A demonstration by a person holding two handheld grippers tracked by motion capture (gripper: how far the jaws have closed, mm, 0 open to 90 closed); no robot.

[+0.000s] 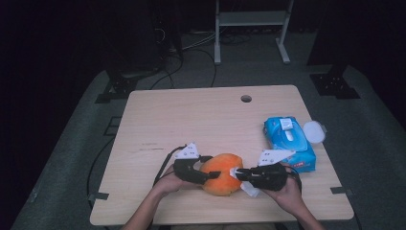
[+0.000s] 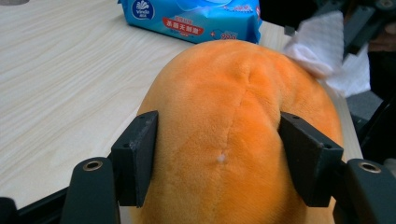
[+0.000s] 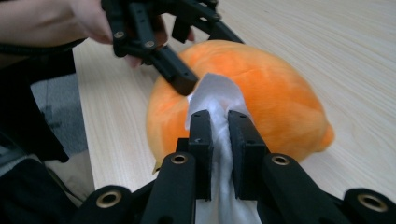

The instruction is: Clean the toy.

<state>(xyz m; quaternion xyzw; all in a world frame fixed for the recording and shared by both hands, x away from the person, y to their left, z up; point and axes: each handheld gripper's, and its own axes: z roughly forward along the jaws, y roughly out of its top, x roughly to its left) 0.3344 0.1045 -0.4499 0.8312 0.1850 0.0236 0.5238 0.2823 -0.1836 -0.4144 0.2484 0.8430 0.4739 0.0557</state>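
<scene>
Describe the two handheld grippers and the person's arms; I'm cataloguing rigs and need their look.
Both the left gripper and the right gripper are black, angular linkage frames with brass-coloured pivot rivets and two flat, blocky black fingers. Each carries a pale grey three-cornered plate on top. A black cable trails from the left one. The forearms are bare, with no sleeves visible.

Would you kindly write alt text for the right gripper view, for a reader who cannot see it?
The right tool pinches a white wipe and presses it onto an orange plush toy lying on a pale wooden table. Beyond, the left tool, held in a hand, grips the toy's far side.
</scene>
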